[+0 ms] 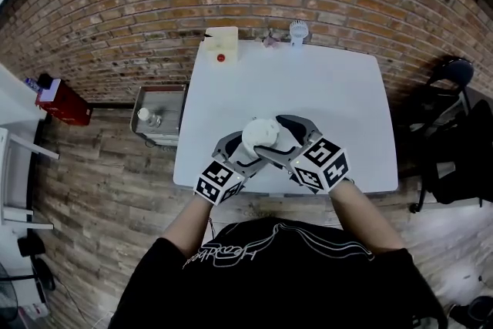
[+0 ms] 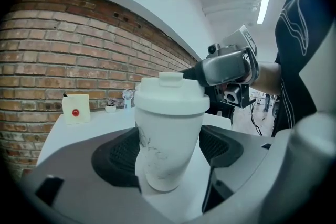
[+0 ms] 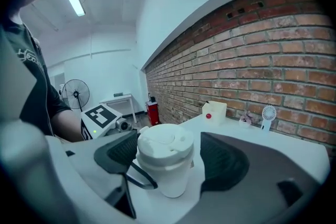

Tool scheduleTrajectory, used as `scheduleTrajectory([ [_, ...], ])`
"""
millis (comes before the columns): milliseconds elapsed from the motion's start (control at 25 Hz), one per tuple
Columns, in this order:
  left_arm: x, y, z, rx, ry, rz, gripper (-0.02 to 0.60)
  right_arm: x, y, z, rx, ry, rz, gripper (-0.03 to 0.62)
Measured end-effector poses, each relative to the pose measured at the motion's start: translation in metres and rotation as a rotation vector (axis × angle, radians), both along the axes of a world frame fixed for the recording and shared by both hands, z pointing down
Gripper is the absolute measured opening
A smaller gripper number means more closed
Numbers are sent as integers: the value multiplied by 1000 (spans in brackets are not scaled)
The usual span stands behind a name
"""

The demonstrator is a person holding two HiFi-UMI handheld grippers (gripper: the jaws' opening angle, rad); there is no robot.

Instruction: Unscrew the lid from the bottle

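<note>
Left hand-held gripper (image 2: 169, 157) clamps the white bottle (image 2: 167, 136), which stands by the near edge of the worktop (image 1: 323, 96), with wide bare room behind it. Right hand-held gripper (image 3: 167, 157) brackets the lid (image 3: 164, 145), its jaws seemingly just apart. Faint marks on the bottle are unreadable.

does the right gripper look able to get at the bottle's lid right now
Probably yes. The right gripper has its open jaws either side of the lid, with nothing else between. The left gripper brackets the bottle lower down, so it leaves the lid free.
</note>
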State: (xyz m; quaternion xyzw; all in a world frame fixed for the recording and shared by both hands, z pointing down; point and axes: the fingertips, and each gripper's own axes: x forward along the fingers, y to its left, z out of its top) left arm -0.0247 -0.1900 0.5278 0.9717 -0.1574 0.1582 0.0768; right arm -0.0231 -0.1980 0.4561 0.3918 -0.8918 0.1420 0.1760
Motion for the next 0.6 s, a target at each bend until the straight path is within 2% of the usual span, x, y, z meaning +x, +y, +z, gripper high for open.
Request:
scheduleTrajectory([
  [200,0,0,1,4,-16,15,371,-3,1,2,4,-3,-2,327],
  [600,-4,0,0,-3,-37,19,369,-5,0,0,0,-26,18,328],
])
